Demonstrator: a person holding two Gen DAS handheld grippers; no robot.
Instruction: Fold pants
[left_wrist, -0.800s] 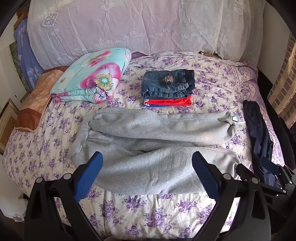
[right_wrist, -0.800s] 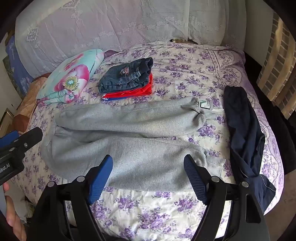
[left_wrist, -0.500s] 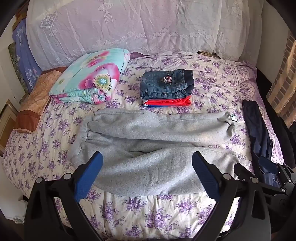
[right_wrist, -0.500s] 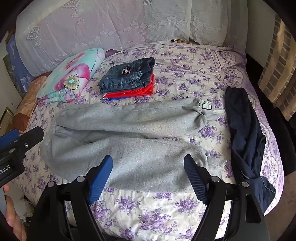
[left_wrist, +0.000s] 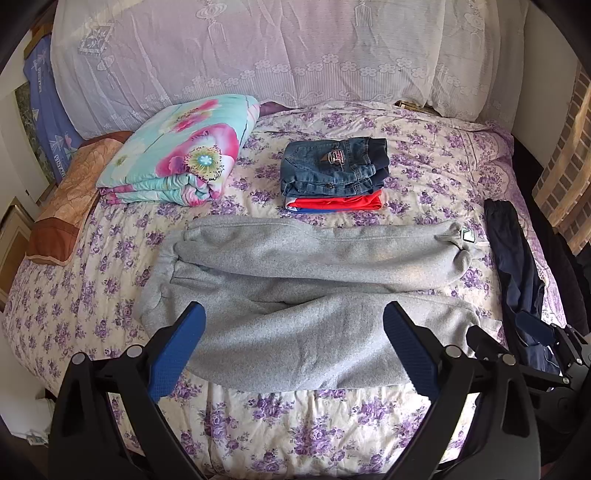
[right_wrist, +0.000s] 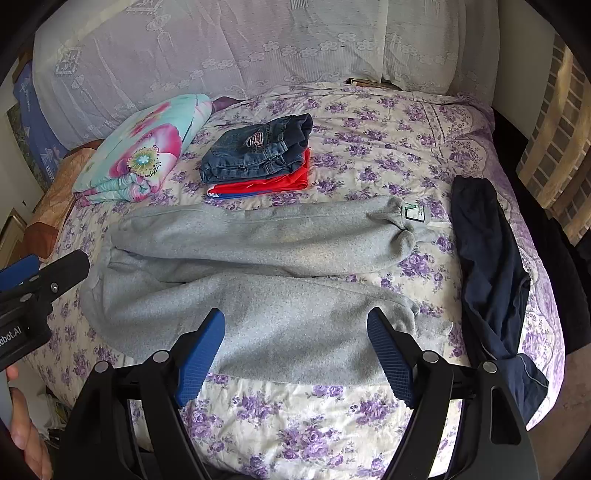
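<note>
Grey pants (left_wrist: 306, 295) lying flat across the bed (left_wrist: 295, 424) near its front edge, legs toward the right edge, left gripper (left_wrist: 295, 343) and right gripper (right_wrist: 295, 354) above them, jaws wide apart, holding nothing, folded jeans (left_wrist: 332, 171) behind.

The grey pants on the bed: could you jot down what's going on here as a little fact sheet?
garment: grey pants spread flat on the flowered bedspread, legs lying side by side, unfolded
left tongs: open, above the near leg, holding nothing
right tongs: open, above the near leg, holding nothing
already folded: jeans stacked on a red garment
waiting: dark navy pants, beside the cuffs
</note>
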